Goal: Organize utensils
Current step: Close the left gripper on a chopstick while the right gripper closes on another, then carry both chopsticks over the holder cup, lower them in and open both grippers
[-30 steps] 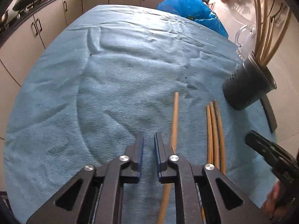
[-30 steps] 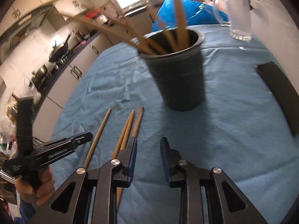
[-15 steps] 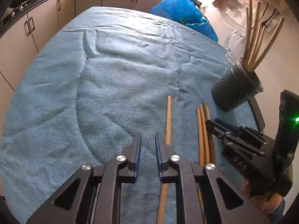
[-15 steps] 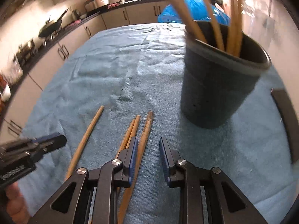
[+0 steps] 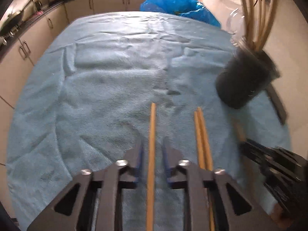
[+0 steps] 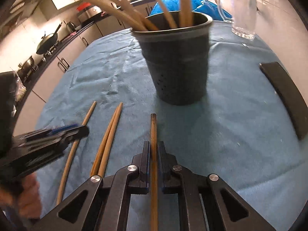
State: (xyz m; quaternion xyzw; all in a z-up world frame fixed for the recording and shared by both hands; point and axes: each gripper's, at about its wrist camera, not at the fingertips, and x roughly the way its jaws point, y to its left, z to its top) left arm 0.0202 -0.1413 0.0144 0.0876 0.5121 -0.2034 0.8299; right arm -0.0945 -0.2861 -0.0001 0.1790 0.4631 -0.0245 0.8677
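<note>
A dark perforated utensil cup (image 6: 176, 61) holding several wooden sticks stands on the blue cloth (image 6: 221, 134); it also shows in the left wrist view (image 5: 244, 80). My right gripper (image 6: 153, 150) is shut on a dark brown chopstick (image 6: 153, 127), pointing toward the cup. My left gripper (image 5: 152, 150) is open, its jaws on either side of a light wooden chopstick (image 5: 152, 121) lying on the cloth. A pair of chopsticks (image 5: 201, 132) lies to its right, seen also in the right wrist view (image 6: 109, 132).
A glass mug (image 6: 243, 9) stands behind the cup. A flat black object (image 6: 284, 94) lies at the table's right edge. A blue plastic bag (image 5: 177, 3) sits at the far edge. Kitchen cabinets (image 5: 23, 46) run along the left.
My right gripper has closed on the dark chopstick and drawn it away from the pair. My left gripper has shifted right so the single chopstick lies between its jaws.
</note>
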